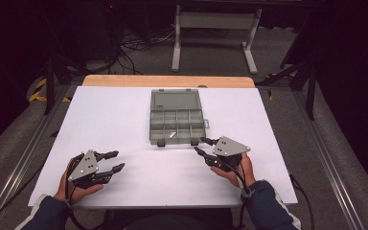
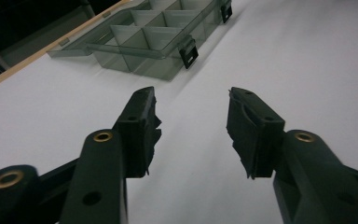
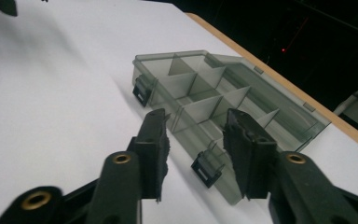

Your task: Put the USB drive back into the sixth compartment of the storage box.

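White table [image 1: 124, 120] carries open smoky-grey plastic compartment box [image 1: 177, 125] at eleven o'clock of my right gripper [image 1: 202, 146], the nearer; both grippers' fingers parted, empty.

A white table [image 1: 124, 120] with a bare wooden strip [image 1: 167, 81] along its far edge stands on grey carpet [image 1: 278, 52]. Beyond it a white metal frame [image 1: 215, 33] rests on two feet, with a tangle of dark cables [image 1: 134, 45] on the floor to its left. Metal rails [image 1: 326, 158] run along both sides of the table.
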`<state>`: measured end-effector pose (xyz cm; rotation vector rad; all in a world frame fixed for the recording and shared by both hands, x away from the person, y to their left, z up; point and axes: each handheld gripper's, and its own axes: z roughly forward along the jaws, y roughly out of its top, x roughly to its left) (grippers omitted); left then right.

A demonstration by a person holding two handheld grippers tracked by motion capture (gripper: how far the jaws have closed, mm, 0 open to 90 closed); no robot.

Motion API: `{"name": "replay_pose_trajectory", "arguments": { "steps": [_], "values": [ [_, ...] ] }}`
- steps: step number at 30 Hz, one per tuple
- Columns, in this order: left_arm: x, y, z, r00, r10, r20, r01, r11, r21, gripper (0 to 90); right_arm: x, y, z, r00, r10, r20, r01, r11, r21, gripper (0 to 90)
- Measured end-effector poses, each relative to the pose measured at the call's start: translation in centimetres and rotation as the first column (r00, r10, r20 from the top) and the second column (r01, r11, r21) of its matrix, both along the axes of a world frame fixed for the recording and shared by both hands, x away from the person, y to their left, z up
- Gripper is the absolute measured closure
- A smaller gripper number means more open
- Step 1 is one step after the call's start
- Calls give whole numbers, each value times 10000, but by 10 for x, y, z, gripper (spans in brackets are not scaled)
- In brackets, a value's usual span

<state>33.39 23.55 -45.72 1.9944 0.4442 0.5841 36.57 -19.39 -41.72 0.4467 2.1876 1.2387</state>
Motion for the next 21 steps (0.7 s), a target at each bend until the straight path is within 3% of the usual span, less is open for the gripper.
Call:
{"name": "replay_pose_trajectory", "arguments": {
  "steps": [4,12,21],
  "values": [
    [0,0,0,10000,-70,-54,71,9999,101,652,-3,-2,-5,9998,93,-170,-97,9998,-186,689],
    [1,1,1,9999,-141,-72,143,9997,200,844,-6,-4,-11,9981,361,-505,-382,9984,-411,897],
    [6,-2,0,9996,-189,-207,196,9992,350,900,-2,-7,-17,9964,382,-759,-428,9973,-589,900]
  ]
}}
